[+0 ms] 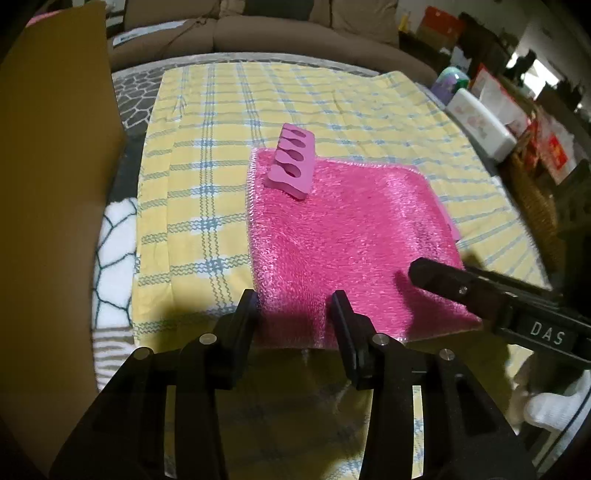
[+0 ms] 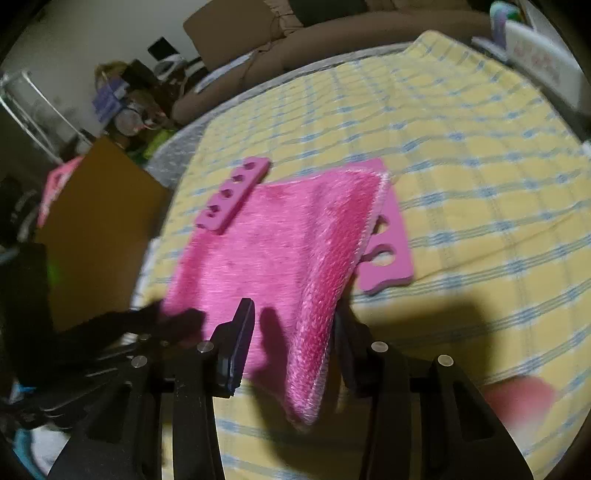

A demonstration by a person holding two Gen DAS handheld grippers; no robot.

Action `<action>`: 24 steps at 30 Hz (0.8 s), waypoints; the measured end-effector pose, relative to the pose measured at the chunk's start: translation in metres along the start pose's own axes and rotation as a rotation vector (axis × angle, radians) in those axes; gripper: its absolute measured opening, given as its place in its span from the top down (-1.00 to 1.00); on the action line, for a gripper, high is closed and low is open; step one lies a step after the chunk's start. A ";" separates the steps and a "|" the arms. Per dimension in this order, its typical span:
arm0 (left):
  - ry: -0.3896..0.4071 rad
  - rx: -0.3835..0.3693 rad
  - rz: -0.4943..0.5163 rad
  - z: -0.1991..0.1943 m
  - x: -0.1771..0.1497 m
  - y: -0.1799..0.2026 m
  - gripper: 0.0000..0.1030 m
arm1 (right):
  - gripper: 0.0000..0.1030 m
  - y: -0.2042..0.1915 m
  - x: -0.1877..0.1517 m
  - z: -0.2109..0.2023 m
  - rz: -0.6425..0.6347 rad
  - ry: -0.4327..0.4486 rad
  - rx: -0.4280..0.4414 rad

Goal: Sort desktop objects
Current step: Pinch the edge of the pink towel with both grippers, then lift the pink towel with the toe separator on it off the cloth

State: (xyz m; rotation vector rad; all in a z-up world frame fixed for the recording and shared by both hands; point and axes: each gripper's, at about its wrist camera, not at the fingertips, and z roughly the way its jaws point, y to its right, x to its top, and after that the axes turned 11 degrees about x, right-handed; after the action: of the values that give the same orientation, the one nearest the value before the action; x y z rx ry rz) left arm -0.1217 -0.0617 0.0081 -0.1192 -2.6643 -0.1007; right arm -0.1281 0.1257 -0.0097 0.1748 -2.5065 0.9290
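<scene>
A fuzzy pink cloth (image 1: 347, 236) lies on the yellow checked tablecloth (image 1: 192, 192). A pink foam toe separator (image 1: 291, 162) rests on the cloth's far left corner. A second toe separator (image 2: 384, 254) pokes out from under the cloth's right edge. My left gripper (image 1: 293, 306) straddles the cloth's near left corner, its jaws apart and the pads not pressing. My right gripper (image 2: 293, 321) stands over the near right corner of the cloth (image 2: 280, 251), whose edge rises between the spread fingers. In the left wrist view, one finger of the right gripper (image 1: 436, 275) rests over the cloth's right side.
A tall cardboard box (image 1: 55, 184) stands along the table's left side. A white box (image 1: 480, 125) and a wicker basket (image 1: 539, 206) crowd the right edge. A brown sofa (image 1: 295, 33) sits behind the table.
</scene>
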 end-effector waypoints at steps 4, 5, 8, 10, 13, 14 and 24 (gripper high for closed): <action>-0.019 -0.052 -0.034 0.003 0.004 -0.003 0.03 | 0.21 0.000 -0.001 0.003 0.006 -0.006 -0.007; -0.022 -0.053 -0.026 0.003 0.004 -0.002 0.04 | 0.23 0.000 0.000 0.003 0.003 -0.009 -0.013; -0.017 -0.066 0.014 0.001 0.003 0.006 0.84 | 0.19 -0.004 -0.001 0.004 -0.010 -0.014 -0.011; -0.033 -0.094 -0.005 0.000 0.002 0.006 0.84 | 0.19 -0.005 -0.001 0.005 -0.008 -0.015 0.020; -0.043 -0.139 -0.041 -0.002 0.000 0.004 0.84 | 0.27 -0.008 -0.001 0.003 -0.019 -0.016 0.046; -0.045 -0.147 -0.047 -0.004 -0.001 0.003 0.84 | 0.32 -0.009 0.000 0.002 -0.021 -0.012 0.052; -0.031 -0.271 -0.073 -0.037 -0.006 0.009 0.84 | 0.41 -0.006 0.002 -0.022 -0.001 0.027 0.121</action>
State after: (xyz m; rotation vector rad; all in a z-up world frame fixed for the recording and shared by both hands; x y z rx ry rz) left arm -0.0991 -0.0565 0.0383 -0.1109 -2.6731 -0.4869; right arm -0.1202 0.1354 0.0088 0.2006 -2.4269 1.0760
